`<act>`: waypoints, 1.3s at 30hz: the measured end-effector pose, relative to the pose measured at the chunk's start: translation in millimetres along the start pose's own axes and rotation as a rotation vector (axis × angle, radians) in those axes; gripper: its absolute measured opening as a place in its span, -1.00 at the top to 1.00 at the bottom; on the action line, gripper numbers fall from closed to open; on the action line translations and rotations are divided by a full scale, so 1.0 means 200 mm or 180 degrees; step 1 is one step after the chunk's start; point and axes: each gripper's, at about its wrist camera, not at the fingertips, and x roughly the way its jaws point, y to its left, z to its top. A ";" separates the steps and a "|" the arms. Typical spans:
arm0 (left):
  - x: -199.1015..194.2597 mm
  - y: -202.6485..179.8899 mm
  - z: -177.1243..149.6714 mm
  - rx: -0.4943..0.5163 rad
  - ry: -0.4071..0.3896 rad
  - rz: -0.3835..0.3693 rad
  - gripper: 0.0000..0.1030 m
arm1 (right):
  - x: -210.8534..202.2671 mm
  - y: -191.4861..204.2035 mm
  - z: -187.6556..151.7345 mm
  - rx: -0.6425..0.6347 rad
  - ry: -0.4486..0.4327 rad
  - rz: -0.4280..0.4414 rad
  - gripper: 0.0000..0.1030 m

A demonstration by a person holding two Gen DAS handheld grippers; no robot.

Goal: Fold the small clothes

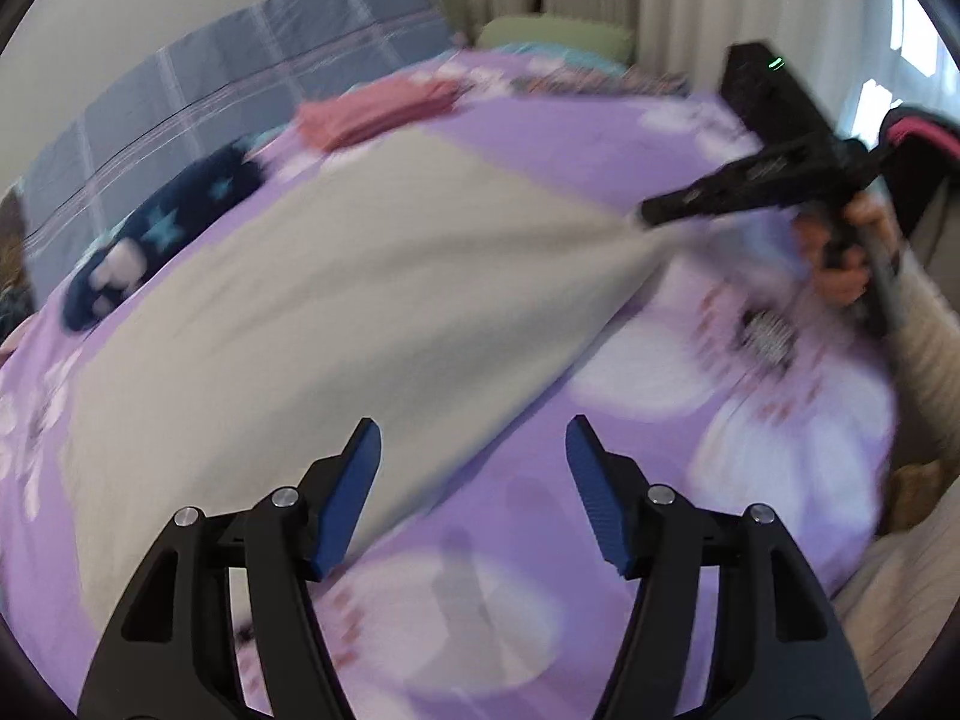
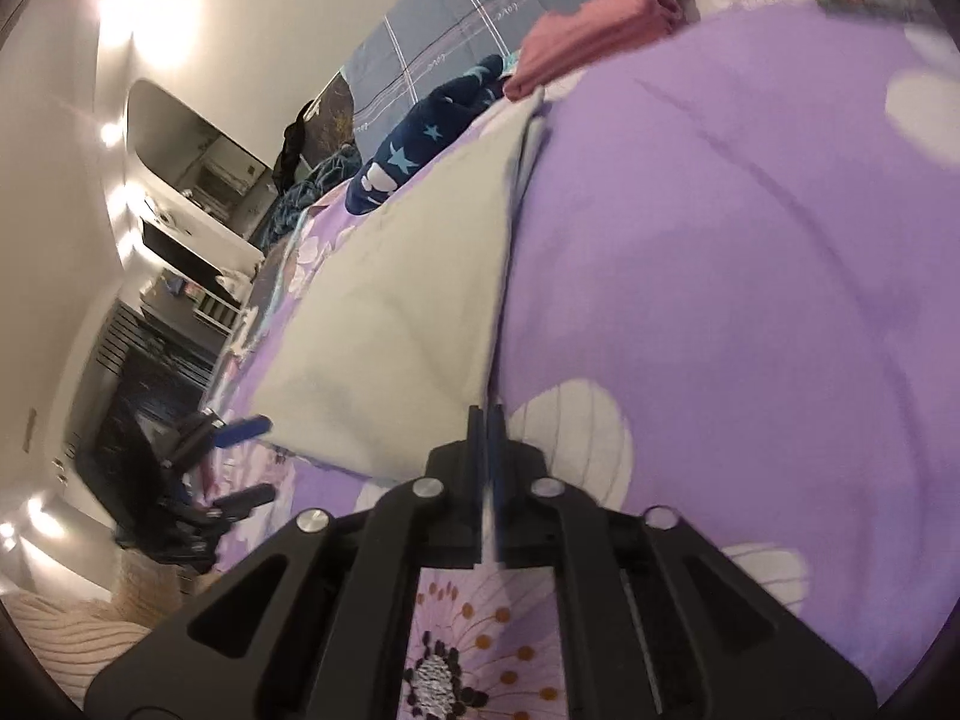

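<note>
Looking down over my left gripper (image 1: 474, 441), I see its blue jaws spread apart with nothing between them, hanging just over the near edge of the pale grey-green garment (image 1: 288, 324) that lies spread on the bed (image 1: 600, 138) and its purple flowered cover. My right gripper (image 2: 486, 420) is clenched tight on that garment's near corner, the cloth pinched between the pads and pulled taut from there toward the far end; in the left view I catch the same gripper (image 1: 648, 216) off to the right, with a hand (image 1: 840, 264) wrapped round its handle and a cream ribbed sleeve (image 1: 936, 348) behind. Around the garment: a dark navy piece with light blue stars (image 1: 156, 234) sits just past its far-left edge, and a folded pink stack (image 1: 372, 111) lies beyond the far corner, close to it in the right view. A blue checked quilt (image 1: 240, 78) rises behind them, a green pillow (image 1: 558, 36) and curtains further back. Nothing lies on the garment itself. The open room is to the right of the cloth, a broad stretch of bare purple cover, and the left view is smeared with blur.
</note>
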 end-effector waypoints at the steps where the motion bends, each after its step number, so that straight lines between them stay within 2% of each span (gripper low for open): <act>1: 0.02 -0.03 0.04 0.0041 -0.0036 -0.0068 -0.25 | -0.01 0.00 0.03 -0.0021 -0.0035 -0.0044 0.88; 3: 0.13 -0.13 0.13 0.0255 -0.0062 -0.0161 -0.25 | -0.05 0.00 0.10 -0.0023 -0.0132 -0.0120 0.82; 5: 0.22 -0.24 0.18 0.0378 -0.0040 -0.0256 -0.25 | -0.05 0.00 0.21 -0.0067 -0.0177 -0.0105 0.60; 8: 0.36 -0.37 0.26 0.0468 -0.0017 -0.0460 -0.25 | 0.03 -0.03 0.38 0.0058 -0.0153 -0.0134 0.54; 10: 0.45 -0.45 0.29 0.0602 0.0005 -0.0351 -0.25 | 0.12 -0.07 0.50 0.0172 -0.0081 -0.0112 0.50; 12: 0.50 -0.48 0.30 0.0635 0.0057 -0.0272 -0.26 | 0.21 -0.10 0.58 0.0237 0.0018 -0.0129 0.32; 16: 0.53 -0.47 0.31 0.0508 0.0089 -0.0327 -0.27 | 0.42 -0.16 0.77 0.0360 0.0216 -0.0064 -0.01; 18: 0.54 -0.47 0.31 0.0483 0.0107 -0.0336 -0.25 | 0.57 -0.16 0.84 0.0391 0.0420 0.0100 -0.06; 19: 0.54 -0.46 0.31 0.0484 0.0107 -0.0324 -0.19 | 0.61 -0.15 0.86 0.0345 0.0500 0.0083 0.07; 20: 0.54 -0.46 0.32 0.0476 0.0109 -0.0311 -0.03 | 0.66 -0.11 0.88 0.0191 0.0468 -0.0155 0.75; 21: 0.54 -0.44 0.33 0.0444 0.0110 -0.0321 0.09 | 0.67 -0.09 0.89 0.0102 0.0423 -0.0313 0.89; 22: 0.54 -0.43 0.33 0.0408 0.0108 -0.0329 0.42 | 0.68 -0.09 0.91 0.0056 0.0402 -0.0418 0.91; 23: 0.54 -0.41 0.34 0.0328 0.0120 -0.0355 0.87 | 0.66 -0.10 0.93 0.0141 0.0293 -0.0299 0.92; 25: 0.54 -0.35 0.35 0.0126 0.0175 -0.0513 0.90 | 0.62 -0.13 0.93 0.0179 0.0068 -0.0131 0.96; 27: 0.53 -0.36 0.35 0.0134 0.0202 -0.0572 0.91 | 0.61 -0.18 0.91 0.0162 -0.0119 -0.0078 0.96; 28: 0.54 -0.37 0.35 0.0168 0.0215 -0.0573 0.91 | 0.62 -0.22 0.90 0.0206 -0.0144 0.0032 0.96; 31: 0.53 -0.36 0.35 0.0092 0.0197 -0.0611 0.92 | 0.63 -0.27 0.90 0.0302 -0.0112 0.0133 0.96; 37: 0.48 -0.33 0.36 0.0034 0.0095 -0.0690 0.92 | 0.49 -0.10 0.92 0.0051 -0.0434 0.0459 0.96; 39: 0.49 -0.34 0.35 0.0078 0.0109 -0.0672 0.92 | 0.49 -0.06 0.94 -0.0080 -0.0500 0.0344 0.96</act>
